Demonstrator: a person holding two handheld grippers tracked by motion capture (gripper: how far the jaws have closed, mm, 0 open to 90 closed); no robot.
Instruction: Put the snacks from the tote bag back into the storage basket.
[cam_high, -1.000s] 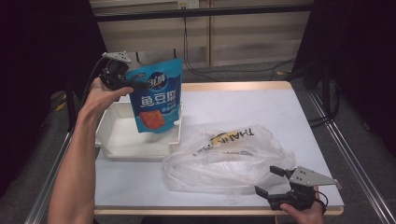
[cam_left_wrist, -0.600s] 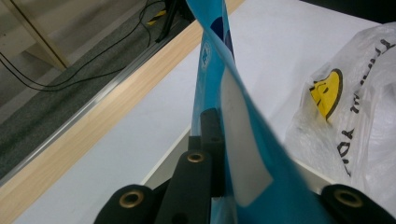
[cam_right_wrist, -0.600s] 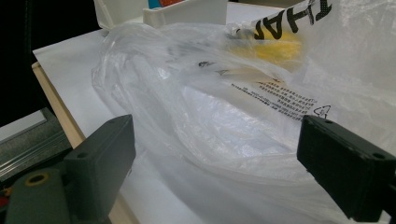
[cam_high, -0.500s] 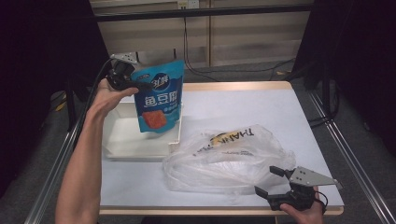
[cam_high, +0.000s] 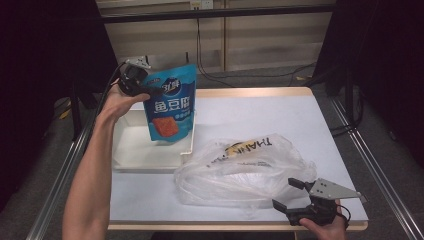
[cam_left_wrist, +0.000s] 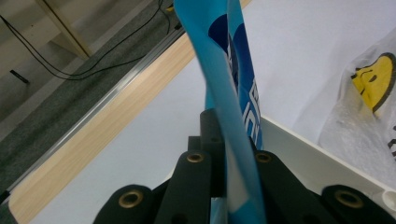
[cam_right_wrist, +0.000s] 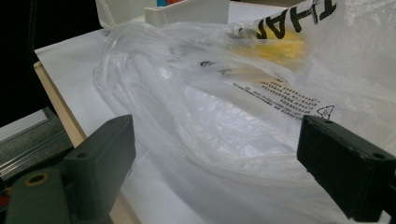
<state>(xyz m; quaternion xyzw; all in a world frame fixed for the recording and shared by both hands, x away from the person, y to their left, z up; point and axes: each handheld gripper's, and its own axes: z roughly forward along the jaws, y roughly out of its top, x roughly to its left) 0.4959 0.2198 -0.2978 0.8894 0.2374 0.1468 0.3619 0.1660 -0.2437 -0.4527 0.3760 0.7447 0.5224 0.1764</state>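
Left gripper (cam_high: 134, 82) clamped on top corner of blue fish-tofu pouch (cam_high: 170, 109) hanging over white tray (cam_high: 131, 152) at 10 o'clock, right gripper (cam_high: 295, 199) gaping, empty, beside plastic bag (cam_high: 245, 167); could swing, slip, miss tray.

The blue pouch (cam_high: 169, 108) hides the white tray's (cam_high: 150, 165) far right corner; the plastic bag's (cam_high: 245, 167) contents remain indistinct.
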